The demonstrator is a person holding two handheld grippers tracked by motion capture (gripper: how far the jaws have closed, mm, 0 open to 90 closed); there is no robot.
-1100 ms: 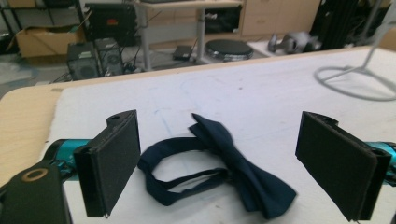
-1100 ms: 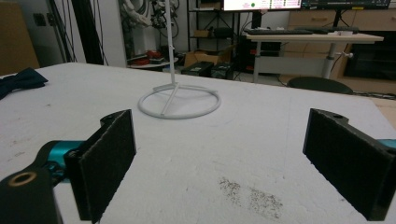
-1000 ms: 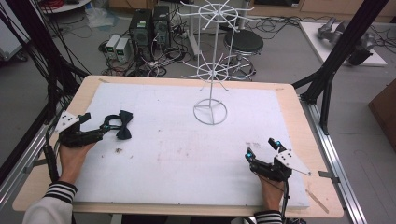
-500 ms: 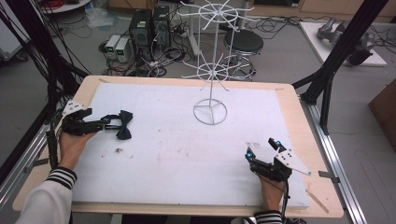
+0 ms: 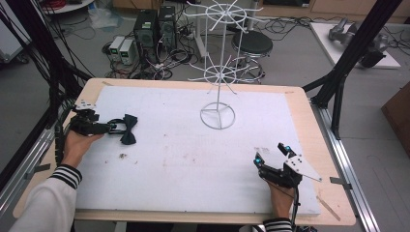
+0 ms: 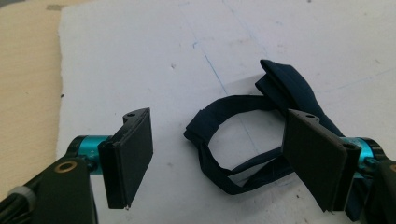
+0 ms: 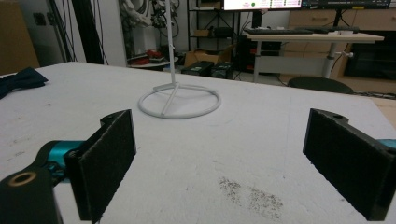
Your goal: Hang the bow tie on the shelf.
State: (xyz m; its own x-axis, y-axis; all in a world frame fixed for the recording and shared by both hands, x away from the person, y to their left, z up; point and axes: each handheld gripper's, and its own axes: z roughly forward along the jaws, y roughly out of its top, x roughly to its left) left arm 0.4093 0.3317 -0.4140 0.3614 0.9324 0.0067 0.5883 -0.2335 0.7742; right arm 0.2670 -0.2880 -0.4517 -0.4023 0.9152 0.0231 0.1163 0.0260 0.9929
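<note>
Bow tie strap being approached for pickup.
The left gripper (image 6: 212, 161), jaws apart and just closing, brackets the bow tie (image 6: 261, 126) strap unpinched; full closure is needed; the right gripper (image 7: 229, 163) is held wide open.

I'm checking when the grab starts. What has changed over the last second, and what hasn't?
The left gripper has moved across the table toward the stand, up to the dark bow tie. Its jaws have just been closing, with the tie's strap loop between them, but the pads do not press on it yet. The right gripper, open, the tie and the white wire stand stayed put.
</note>
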